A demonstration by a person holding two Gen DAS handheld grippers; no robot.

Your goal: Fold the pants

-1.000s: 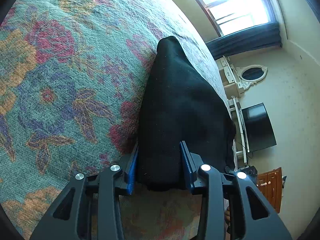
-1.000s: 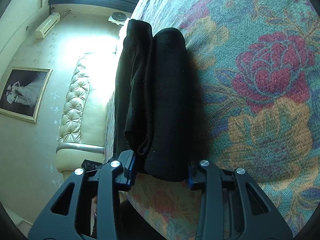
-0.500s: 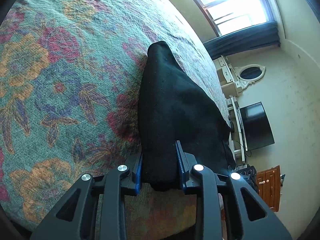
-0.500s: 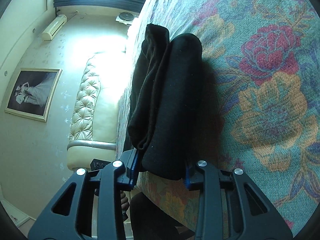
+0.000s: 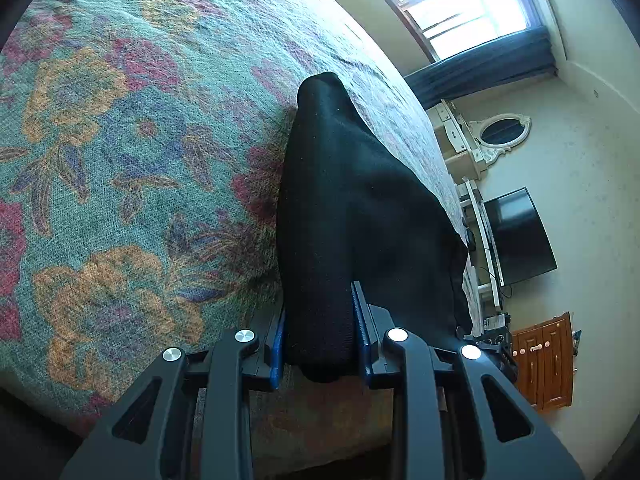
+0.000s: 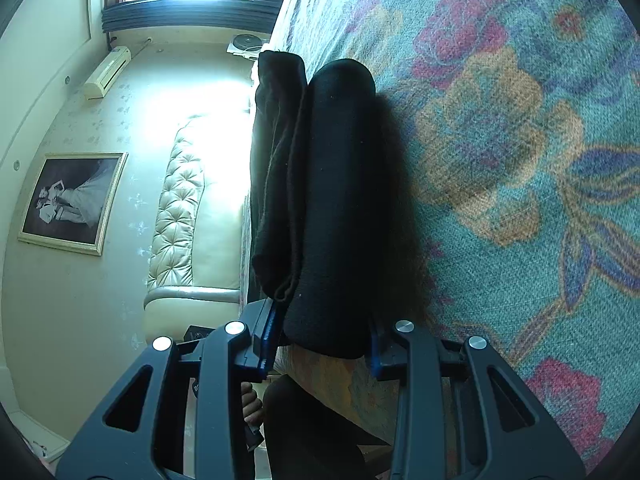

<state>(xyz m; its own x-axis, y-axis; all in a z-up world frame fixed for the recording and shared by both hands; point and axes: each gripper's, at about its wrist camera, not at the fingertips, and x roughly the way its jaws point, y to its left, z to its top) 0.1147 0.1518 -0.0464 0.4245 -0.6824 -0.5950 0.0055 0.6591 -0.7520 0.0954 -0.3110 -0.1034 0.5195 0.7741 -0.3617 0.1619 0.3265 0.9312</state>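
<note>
On the floral bedspread, near its edge, you have both the left gripper and right gripper clamped narrow on the folded black pants, probably so the stacked layers stay together as one bundle.

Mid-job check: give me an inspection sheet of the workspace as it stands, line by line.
Surface: floral bedspread, pants lying near its edge.
Job's things: black pants, folded into a thick bundle.
Clutter: nothing seen on the bedspread.
Grippers: left gripper shut on the pants; right gripper shut on the pants.
Cables: cables hang below the TV.
Surroundings: window, oval mirror, wooden cabinet, tufted headboard, framed picture.
</note>
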